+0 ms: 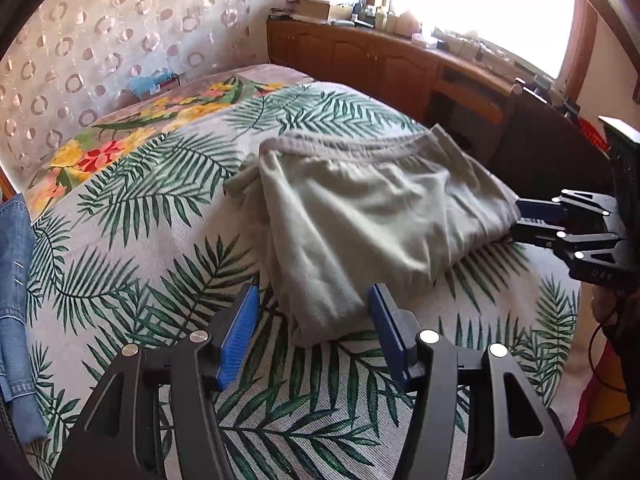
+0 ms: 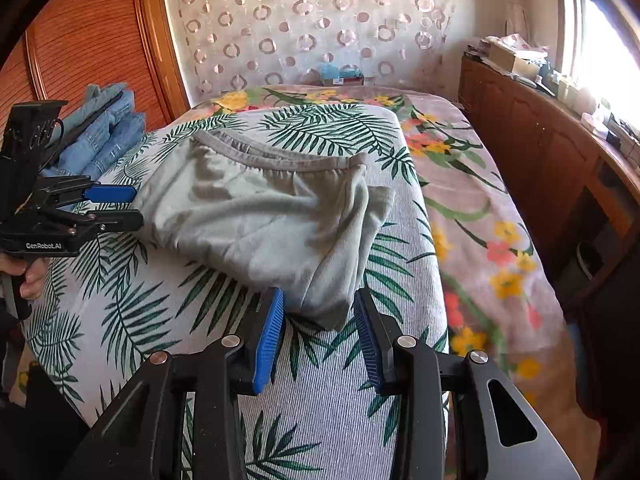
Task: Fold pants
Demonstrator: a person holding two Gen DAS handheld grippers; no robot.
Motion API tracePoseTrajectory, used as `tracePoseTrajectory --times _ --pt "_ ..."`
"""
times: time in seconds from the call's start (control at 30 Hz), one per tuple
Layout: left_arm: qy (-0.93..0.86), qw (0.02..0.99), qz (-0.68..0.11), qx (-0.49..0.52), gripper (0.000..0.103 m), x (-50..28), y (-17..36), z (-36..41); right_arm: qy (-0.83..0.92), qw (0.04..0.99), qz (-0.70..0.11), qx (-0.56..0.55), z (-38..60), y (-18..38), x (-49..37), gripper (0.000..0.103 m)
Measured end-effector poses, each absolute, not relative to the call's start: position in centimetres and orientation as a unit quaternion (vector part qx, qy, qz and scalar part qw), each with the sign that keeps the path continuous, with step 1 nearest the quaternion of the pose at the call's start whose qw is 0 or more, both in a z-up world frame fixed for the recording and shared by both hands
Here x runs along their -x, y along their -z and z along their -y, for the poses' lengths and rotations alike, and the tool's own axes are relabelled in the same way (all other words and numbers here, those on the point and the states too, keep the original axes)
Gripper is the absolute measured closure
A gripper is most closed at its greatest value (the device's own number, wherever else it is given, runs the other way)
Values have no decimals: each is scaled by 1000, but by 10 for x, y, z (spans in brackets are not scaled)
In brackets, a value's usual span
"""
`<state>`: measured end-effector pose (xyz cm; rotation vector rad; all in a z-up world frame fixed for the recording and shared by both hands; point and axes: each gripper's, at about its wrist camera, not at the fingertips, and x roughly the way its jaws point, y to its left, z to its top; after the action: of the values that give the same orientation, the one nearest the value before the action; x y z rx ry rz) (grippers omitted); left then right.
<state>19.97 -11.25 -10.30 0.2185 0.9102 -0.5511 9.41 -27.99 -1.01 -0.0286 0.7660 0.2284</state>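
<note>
— Left gripper (image 1: 312, 332) first, from its own camera: what do you have?

— Its jaws stand apart with nothing pinched. I see the folded grey pants (image 1: 372, 216) lying on the palm-leaf bedspread (image 1: 152, 208), their near corner reaching down just between and ahead of my blue pads (image 1: 240, 336) without touching them. The waistband sits on the far side. At the right edge I have the right gripper (image 1: 520, 220) side-on, its fingertips right at the pants' edge; whether they touch the cloth I can't quite tell from here, the lens bends things so much out there. A strip of folded denim (image 1: 16, 280) shows at the far left, and a wooden cabinet (image 1: 360, 56) under the window.

— And the right wrist view?

— Right gripper (image 2: 320, 320) is released too, jaws parted and empty. The pants (image 2: 264, 216) lie just ahead, their near folded corner coming down to the gap between my fingertips, cloth clear of both pads. What this view adds: the left gripper (image 2: 134, 206) at the left edge, held by a hand (image 2: 28, 276), jaws apart just beside the pants' left edge. I also get the whole stack of jeans (image 2: 104, 132) behind it, a wooden wardrobe door (image 2: 80, 36), and the floral blanket (image 2: 480, 216) running down the bed's right side.
</note>
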Motion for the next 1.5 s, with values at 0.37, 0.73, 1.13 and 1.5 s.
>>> tracePoseTrajectory --times 0.37,0.73,1.13,1.5 --pt "246 857 -440 -107 44 -212 112 110 -109 919 -373 61 281 12 -96 93" --pt "249 859 -438 -93 44 -211 113 107 -121 917 -377 44 283 10 -92 93" --pt "235 873 -421 -78 37 -209 91 103 -119 929 -348 28 288 -19 -75 88" --pt "229 882 -404 -78 23 -216 81 109 -116 934 -337 2 283 -21 -95 72"
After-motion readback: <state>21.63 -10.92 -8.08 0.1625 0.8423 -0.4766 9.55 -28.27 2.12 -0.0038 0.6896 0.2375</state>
